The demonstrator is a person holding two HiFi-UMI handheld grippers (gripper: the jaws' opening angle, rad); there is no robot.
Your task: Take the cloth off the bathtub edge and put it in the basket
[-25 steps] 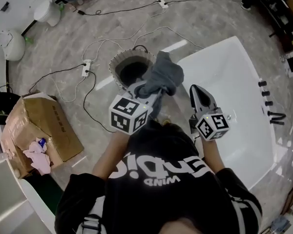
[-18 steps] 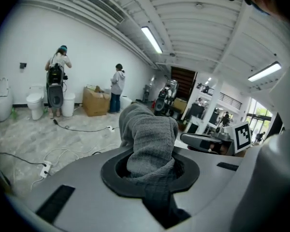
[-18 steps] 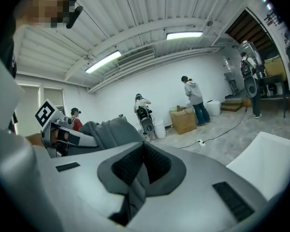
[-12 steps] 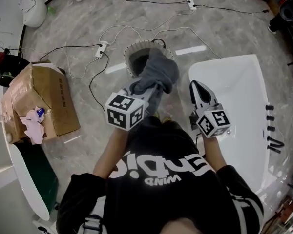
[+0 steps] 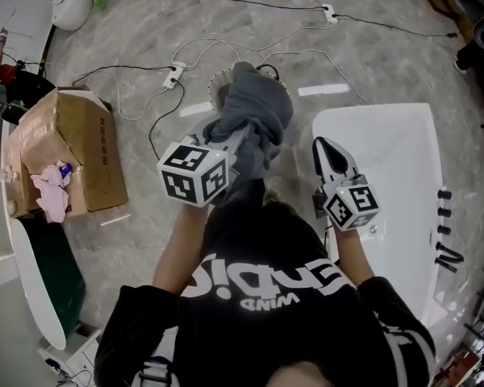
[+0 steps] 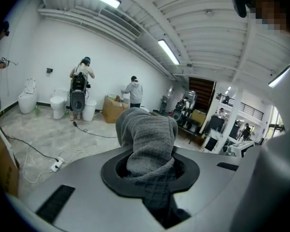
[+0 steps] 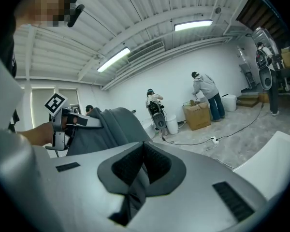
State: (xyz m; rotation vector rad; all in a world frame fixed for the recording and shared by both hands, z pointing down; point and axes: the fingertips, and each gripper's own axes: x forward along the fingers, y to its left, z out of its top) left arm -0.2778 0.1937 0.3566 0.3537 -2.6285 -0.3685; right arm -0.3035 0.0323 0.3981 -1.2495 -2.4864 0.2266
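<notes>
Black shirt [image 5: 266, 293]: "WIND", prob.; rest unclear.

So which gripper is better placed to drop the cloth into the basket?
Left. The left gripper is shut on the grey cloth, which hangs roughly over the basket in the head view. The right gripper is shut on nothing, near the bathtub edge.

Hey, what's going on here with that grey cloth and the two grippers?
A person has the grey cloth clamped in the left hand-held gripper, clear of the white bathtub. It hangs above the round basket on the floor, hiding most of it, not yet dropped in. The right hand-held gripper is shut and empty, above the tub's edge.
</notes>
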